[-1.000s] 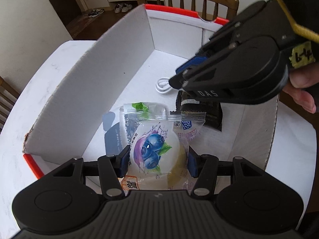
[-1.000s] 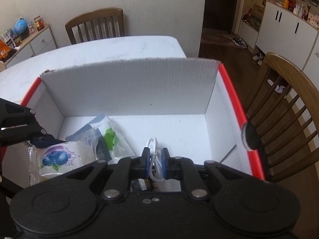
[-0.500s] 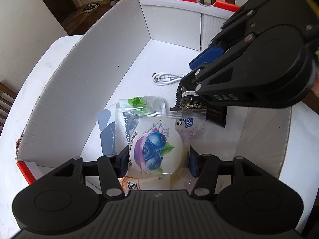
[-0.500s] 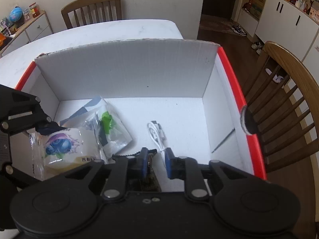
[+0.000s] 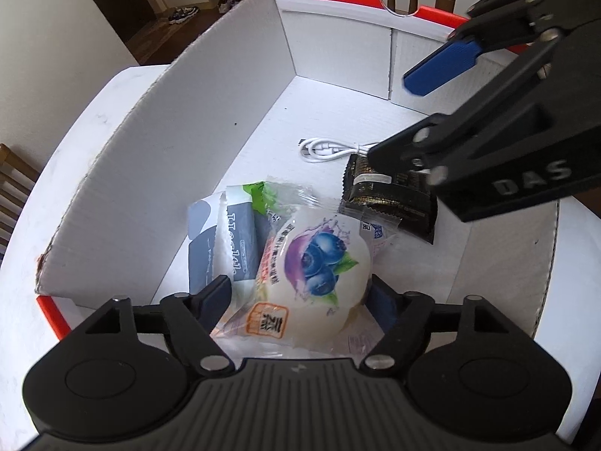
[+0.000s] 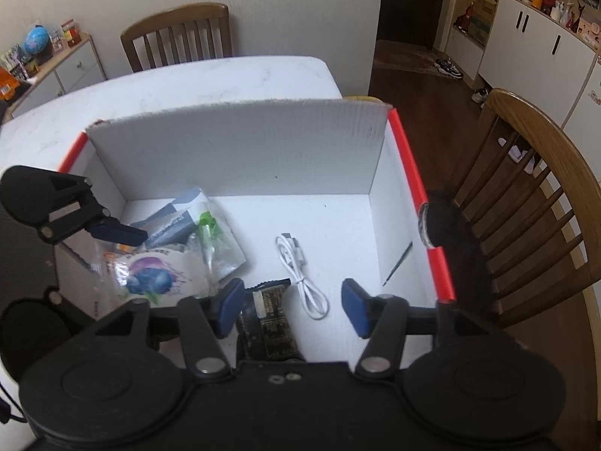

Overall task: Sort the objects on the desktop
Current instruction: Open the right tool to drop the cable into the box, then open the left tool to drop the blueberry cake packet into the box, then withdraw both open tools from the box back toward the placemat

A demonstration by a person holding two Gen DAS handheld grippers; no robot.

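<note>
**Caller:** Jaws are opening on both sides over the white cardboard box [image 6: 240, 150]. The left gripper [image 5: 300, 297] spreads around the blueberry snack packet [image 5: 319, 263], which lies on the box floor between the pads; from the left wrist view the pads look clear of the wrapper, so that one reads as released.

**Analyst:** And the right gripper [image 6: 293, 306] is parting too, with nothing pinched. The white USB cable [image 6: 300, 274] lies loose on the floor between and just ahead of its fingers, and the dark gold-printed snack pack [image 6: 268, 315] sits beside the left-hand pad.

**Caller:** So everything is in the box: the packet near the left end, resting partly on the grey-and-white pouch [image 5: 229, 240] with the green corner; cable and dark pack nearer the middle.

**Analyst:** The step in hand looks like the let-go. Done well, it means letting the jaws finish parting before any lift, so a pad does not drag the crinkly wrapper or snag a cable loop.

**Caller:** Any risk?

**Analyst:** The two grippers sit close together over one box. A straight-up exit, one clear of the other, seems the safest line, minding the tall side wall beside the left gripper.
</note>
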